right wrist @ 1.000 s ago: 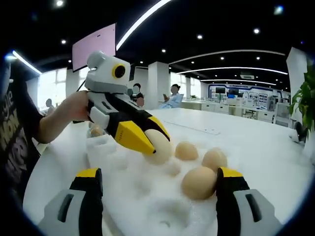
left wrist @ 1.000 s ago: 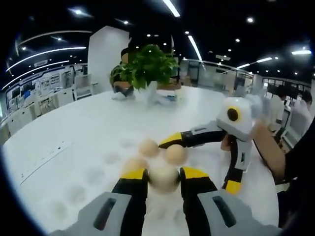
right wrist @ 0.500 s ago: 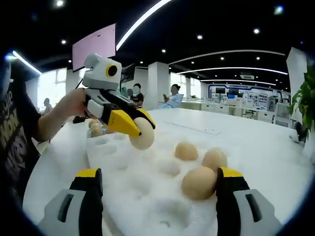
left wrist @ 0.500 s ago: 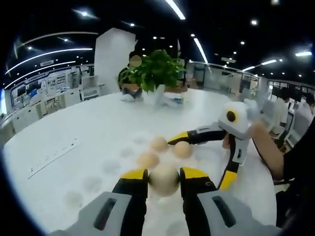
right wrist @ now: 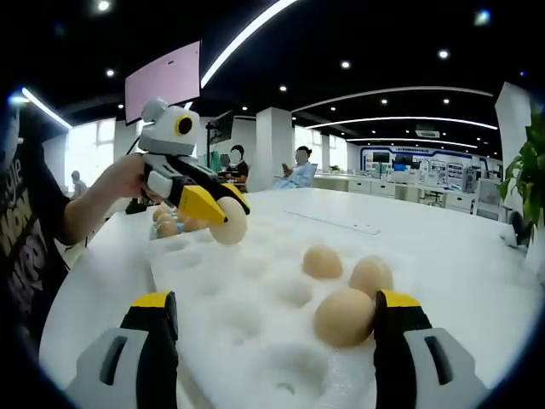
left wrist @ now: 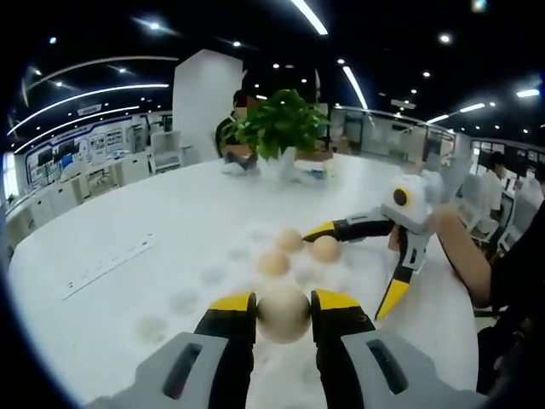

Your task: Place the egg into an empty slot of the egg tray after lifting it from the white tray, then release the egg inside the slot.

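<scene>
My left gripper [left wrist: 284, 304] is shut on a pale egg [left wrist: 283, 313], held above the near part of the white foam egg tray [left wrist: 200, 285]. Three eggs [left wrist: 289, 239] sit in slots farther along that tray. In the right gripper view the left gripper [right wrist: 223, 217] hangs with its egg [right wrist: 228, 227] over the tray's far left corner [right wrist: 183, 256]. My right gripper [right wrist: 274, 302] stands open low over the tray, its right jaw beside an egg [right wrist: 345, 317] seated in a slot. In the left gripper view the right gripper [left wrist: 346, 273] has its jaws spread wide.
A white tray [right wrist: 166, 223] holding more eggs lies behind the egg tray, near the person's hand [right wrist: 119, 183]. A potted plant [left wrist: 277, 123] stands at the table's far side. A flat power strip [left wrist: 106, 264] lies on the white table. A person's forearm [left wrist: 464, 256] comes in from the right.
The left gripper, still holding its egg, has drawn back from the three seated eggs toward the tray's far left corner. The right gripper has stayed put and open.
</scene>
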`<state>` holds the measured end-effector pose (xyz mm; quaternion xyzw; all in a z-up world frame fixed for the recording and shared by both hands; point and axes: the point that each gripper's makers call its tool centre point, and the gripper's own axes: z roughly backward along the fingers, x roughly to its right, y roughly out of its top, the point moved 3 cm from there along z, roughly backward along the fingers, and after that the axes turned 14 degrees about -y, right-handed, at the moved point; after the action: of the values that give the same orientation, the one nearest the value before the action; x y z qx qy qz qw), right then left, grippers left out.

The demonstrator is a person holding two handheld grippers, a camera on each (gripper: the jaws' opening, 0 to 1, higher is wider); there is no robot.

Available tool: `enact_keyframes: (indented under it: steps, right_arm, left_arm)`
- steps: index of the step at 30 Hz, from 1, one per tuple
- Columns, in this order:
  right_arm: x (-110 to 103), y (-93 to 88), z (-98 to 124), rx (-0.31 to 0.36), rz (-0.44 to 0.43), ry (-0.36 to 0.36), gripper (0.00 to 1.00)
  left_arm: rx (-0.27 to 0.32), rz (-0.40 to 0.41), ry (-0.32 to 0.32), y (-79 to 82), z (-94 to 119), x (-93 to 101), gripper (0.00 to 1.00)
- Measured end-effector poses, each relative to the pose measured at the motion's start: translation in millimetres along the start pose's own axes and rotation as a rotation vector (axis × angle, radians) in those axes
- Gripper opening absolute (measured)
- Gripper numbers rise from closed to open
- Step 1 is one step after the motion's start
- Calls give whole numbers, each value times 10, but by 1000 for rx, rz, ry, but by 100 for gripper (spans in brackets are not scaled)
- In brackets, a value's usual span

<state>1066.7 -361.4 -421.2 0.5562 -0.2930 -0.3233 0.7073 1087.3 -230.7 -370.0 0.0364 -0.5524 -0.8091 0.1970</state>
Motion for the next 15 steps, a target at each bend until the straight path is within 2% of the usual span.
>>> enact_keyframes:
  steps: [8, 15]
  right_arm:
    - [17, -1, -7, 1, 0, 0, 100]
    - [10, -2, -8, 1, 0, -1, 100]
  left_arm:
    - [7, 8, 20, -44, 96, -4, 25]
    - [6, 6, 47, -84, 278, -41, 25]
